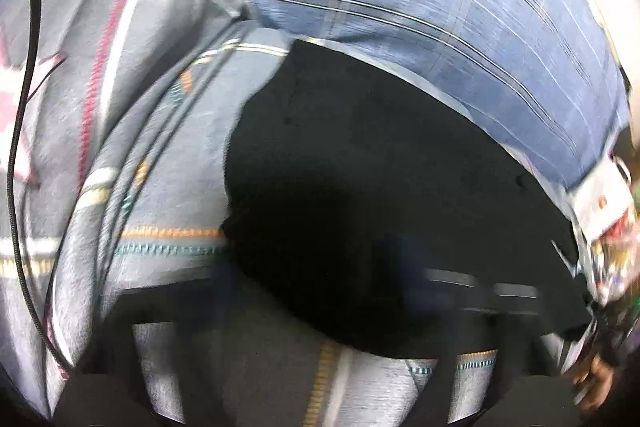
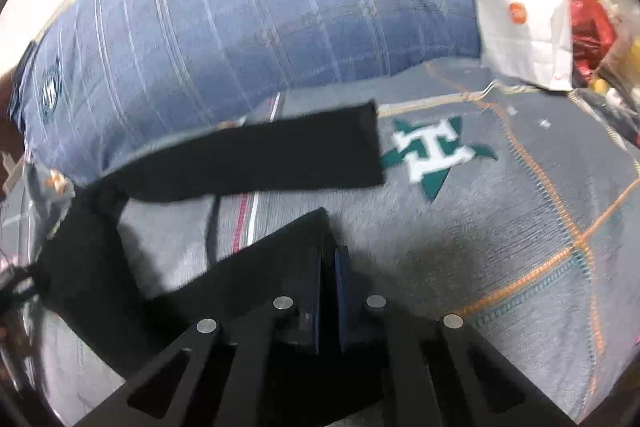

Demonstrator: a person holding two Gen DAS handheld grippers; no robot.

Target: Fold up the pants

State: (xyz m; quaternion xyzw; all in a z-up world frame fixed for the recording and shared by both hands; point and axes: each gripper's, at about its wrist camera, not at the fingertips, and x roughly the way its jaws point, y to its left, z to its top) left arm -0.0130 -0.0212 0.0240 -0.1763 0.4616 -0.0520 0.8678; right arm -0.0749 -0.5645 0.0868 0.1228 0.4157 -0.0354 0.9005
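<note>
The black pants [image 1: 360,187] lie on a grey patterned blanket [image 1: 160,167]. In the left wrist view they fill the middle, and my left gripper [image 1: 300,307] is a dark blur low in the frame over their near edge; its jaws cannot be made out. In the right wrist view one pant leg [image 2: 260,159] stretches across the blanket [image 2: 480,227], its cuff end near a green and white star emblem [image 2: 436,155]. My right gripper [image 2: 328,267] is shut on the black cloth of the other leg [image 2: 256,275], which hangs to the left.
A blue plaid pillow [image 2: 248,27] lies along the far side and also shows in the left wrist view [image 1: 440,19]. A white paper bag [image 2: 520,15] and red clutter [image 2: 588,15] sit at the right. A black cable [image 1: 16,167] runs down the left.
</note>
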